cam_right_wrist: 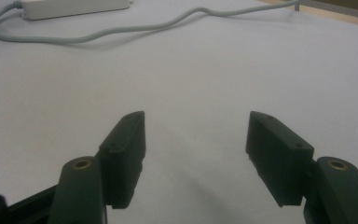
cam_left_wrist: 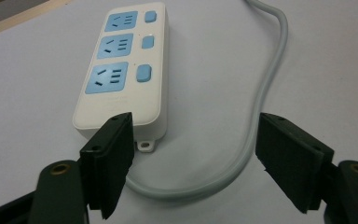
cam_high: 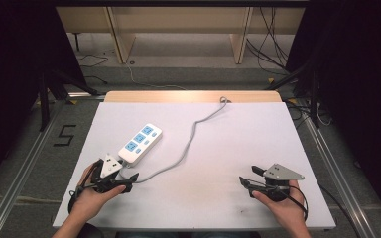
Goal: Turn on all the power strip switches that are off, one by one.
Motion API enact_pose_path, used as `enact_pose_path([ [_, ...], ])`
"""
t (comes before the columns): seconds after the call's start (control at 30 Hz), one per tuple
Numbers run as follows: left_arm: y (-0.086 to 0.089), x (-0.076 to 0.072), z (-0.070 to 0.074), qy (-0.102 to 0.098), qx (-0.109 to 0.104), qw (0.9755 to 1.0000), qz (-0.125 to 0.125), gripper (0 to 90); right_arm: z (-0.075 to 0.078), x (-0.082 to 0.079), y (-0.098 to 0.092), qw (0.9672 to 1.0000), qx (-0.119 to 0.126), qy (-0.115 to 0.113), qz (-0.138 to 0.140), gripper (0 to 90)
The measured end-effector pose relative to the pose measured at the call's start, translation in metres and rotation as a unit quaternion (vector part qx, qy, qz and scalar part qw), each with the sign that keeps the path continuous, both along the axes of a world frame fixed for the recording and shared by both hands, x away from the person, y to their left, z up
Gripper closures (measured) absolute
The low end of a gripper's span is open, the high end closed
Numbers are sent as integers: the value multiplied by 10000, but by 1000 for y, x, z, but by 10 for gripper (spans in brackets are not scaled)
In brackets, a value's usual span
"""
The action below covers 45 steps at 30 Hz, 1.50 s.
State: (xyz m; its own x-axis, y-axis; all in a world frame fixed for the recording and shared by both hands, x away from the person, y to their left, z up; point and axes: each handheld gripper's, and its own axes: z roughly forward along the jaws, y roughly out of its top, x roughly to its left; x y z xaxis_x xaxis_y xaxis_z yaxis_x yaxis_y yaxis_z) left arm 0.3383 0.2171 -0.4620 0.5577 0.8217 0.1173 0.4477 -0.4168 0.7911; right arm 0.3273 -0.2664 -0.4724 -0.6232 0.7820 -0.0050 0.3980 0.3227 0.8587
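- left gripper [cam_left_wrist: 193,158] is spread wide, nothing clamped; the near end of the power strip [cam_left_wrist: 121,70] and its grey cord [cam_left_wrist: 265,88] sit just ahead of the pads.
- power strip lies on the white table [cam_high: 218,148], left of centre, sockets up.
- right gripper [cam_right_wrist: 196,154] is also spread, empty, parked well apart from the strip.
- likely step: near end to be grasped. jaws should be centred on the body, not the cord loop, and closed squarely across the narrow sides.

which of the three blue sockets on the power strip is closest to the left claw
The end socket on the power strip, at the end where the grey cable leaves; it lies just ahead of the open left claw, the other two beyond it.
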Motion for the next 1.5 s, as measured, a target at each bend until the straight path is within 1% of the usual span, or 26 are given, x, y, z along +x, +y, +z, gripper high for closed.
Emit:
enact_pose_path([
  [0.13,0,-1,2,0,-24,10000,-53,365,0,0,-1,10000,18,5,1,387],
  [0.2,0,-2,4,14,-123,9999,-118,457,0,0,-1,10000,42,-4,-13,387],
  [0.23,0,-3,5,20,-96,9999,-99,502,0,0,0,10000,33,-4,-13,387],
  [0.27,0,-3,7,7,3,10000,-1,587,0,0,0,10000,32,-12,-5,387],
  [0.3,0,-2,8,21,3,10000,54,674,1,0,0,10000,20,-20,0,387],
  [0.33,1,-2,9,78,-13,10000,42,753,1,0,1,10000,36,-11,2,387],
  [0.37,0,-1,10,138,-54,9999,51,815,1,0,1,10000,35,-13,4,387],
  [0.4,0,0,11,176,-13,9998,61,865,1,0,1,10000,41,-6,1,387],
  [0.43,-1,2,12,251,59,9997,24,891,0,0,1,10000,33,-1,-8,387],
  [0.5,-3,4,13,412,129,9990,-120,894,0,0,0,10000,40,-1,-24,387],
  [0.57,-5,8,16,469,207,9986,-137,896,0,0,0,10000,22,-2,-34,387],
  [0.6,-5,10,18,470,238,9986,-106,896,0,0,0,10000,19,-9,-32,387],
  [0.7,-4,17,25,489,188,9986,-22,896,1,0,0,10000,17,-28,-26,387],
  [0.77,-4,23,28,476,210,9986,35,896,1,0,1,10000,-37,-38,-15,387],
  [0.83,-4,29,31,538,232,9983,54,896,0,0,2,10000,-55,-7,-9,387],
  [0.93,-5,37,33,601,322,9976,98,896,0,0,2,10000,-55,-6,12,387],
  [1.03,-7,46,35,686,396,9968,116,897,-1,0,3,10000,-42,16,27,387],
  [1.2,-9,57,34,828,446,9955,131,896,-1,1,3,10000,-20,16,26,387],
  [1.3,-10,61,33,882,502,9948,123,897,-1,0,2,10000,-3,37,25,387],
  [1.5,-12,68,32,1023,489,9935,118,897,-1,1,4,10000,-7,44,46,387],
])
